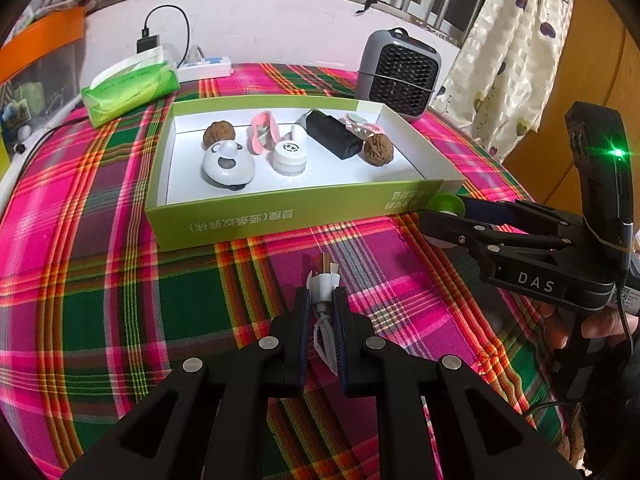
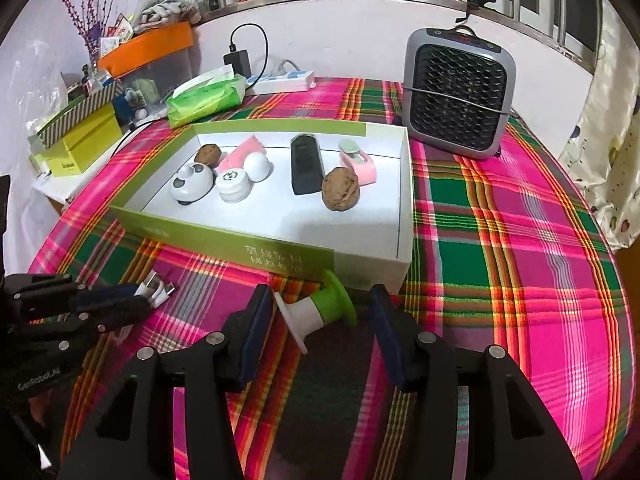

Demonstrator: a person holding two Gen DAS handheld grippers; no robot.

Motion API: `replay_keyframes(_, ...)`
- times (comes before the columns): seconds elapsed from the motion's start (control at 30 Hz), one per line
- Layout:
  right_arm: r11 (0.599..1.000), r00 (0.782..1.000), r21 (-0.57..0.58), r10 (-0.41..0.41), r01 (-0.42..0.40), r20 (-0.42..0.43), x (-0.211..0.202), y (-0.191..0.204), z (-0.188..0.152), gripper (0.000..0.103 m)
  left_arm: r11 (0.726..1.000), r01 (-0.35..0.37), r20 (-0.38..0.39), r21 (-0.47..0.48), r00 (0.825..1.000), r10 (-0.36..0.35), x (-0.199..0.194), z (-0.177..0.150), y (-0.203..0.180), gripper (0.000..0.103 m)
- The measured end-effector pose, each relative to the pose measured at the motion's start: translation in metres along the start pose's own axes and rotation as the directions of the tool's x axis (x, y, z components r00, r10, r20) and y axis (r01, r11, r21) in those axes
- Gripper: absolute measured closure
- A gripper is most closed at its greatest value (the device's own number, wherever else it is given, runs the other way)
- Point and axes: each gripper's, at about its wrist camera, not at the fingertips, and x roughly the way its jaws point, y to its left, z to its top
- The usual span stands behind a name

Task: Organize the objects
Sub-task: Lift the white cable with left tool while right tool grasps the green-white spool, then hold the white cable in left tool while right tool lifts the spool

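Black right gripper (image 1: pixel 442 226) reads "DAS"; left gripper (image 1: pixel 322 300) clamps charger (image 1: pixel 322 284).

Woven plaid cloth (image 1: pixel 120 280) looks matt; cardboard box (image 1: pixel 256 222) smooth; walnuts (image 2: pixel 340 189) rough; white cap (image 2: pixel 233 187) glossy plastic

Bare plaid cloth (image 2: pixel 500 240) is lying open right of the green box (image 2: pixel 224 246); a heater (image 2: pixel 456 92) is blocking behind its right corner; a tissue pack (image 2: pixel 204 98) is crowding behind its left.
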Motion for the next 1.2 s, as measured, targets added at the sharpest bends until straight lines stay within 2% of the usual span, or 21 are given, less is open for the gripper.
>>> replay_keyframes(0.4,1.0,1.0,0.009,0.015,-0.015,-0.01,0.0019,-0.0012,-0.0003,0.052,1.0,-0.001,0.0,0.001,1.0,0.001,-0.0001,0.0001,-0.0001,0.093)
replay_keyframes(0.63,1.0,1.0,0.018,0.016,-0.015,-0.012,0.0019,-0.0027,-0.0007,0.068,1.0,0.0,0.0,0.0,1.0,0.0,0.0,0.0001,-0.0003,0.093)
replay_keyframes(1.2,0.999,0.999,0.044,0.023,-0.021,-0.03,0.0002,-0.0043,-0.0062,0.068,1.0,-0.001,0.0,0.0,1.0,0.001,0.0004,0.0005,-0.0003,0.093)
